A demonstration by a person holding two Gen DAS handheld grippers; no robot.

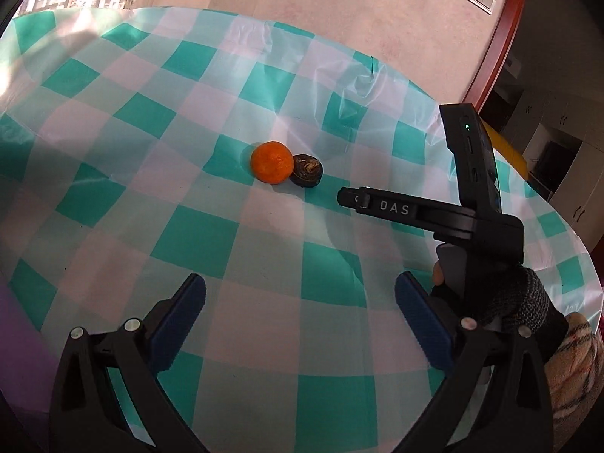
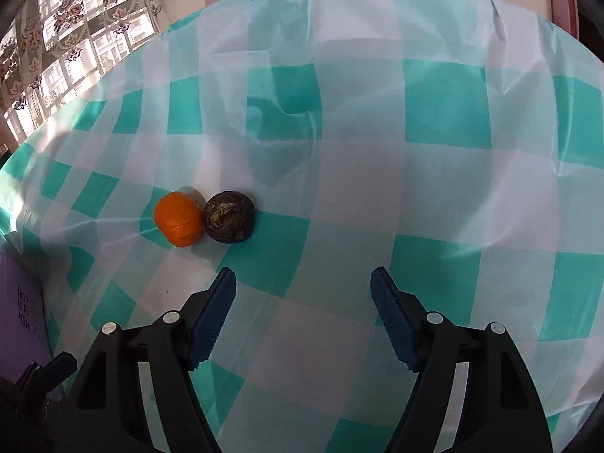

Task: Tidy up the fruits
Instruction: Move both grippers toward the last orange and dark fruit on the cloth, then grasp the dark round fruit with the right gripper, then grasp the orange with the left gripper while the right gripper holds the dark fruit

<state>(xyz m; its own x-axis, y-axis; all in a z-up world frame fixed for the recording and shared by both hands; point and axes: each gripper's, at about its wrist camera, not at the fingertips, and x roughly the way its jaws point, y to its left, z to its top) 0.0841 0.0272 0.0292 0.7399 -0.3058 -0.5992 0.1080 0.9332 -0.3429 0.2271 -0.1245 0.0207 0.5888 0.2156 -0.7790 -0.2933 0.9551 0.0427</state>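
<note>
An orange mandarin and a dark brown, wrinkled round fruit lie touching on the green-and-white checked tablecloth. My left gripper is open and empty, well short of both fruits. One finger of the right gripper reaches in from the right, its tip just right of the dark fruit. In the right wrist view the mandarin and the dark fruit sit ahead and to the left of my right gripper, which is open with nothing between its blue pads.
A gloved hand holds the right gripper's handle. A purple box lies at the table's left edge. Plaid fabric shows at the near right. The cloth is wrinkled at the far side, with a curtained window beyond.
</note>
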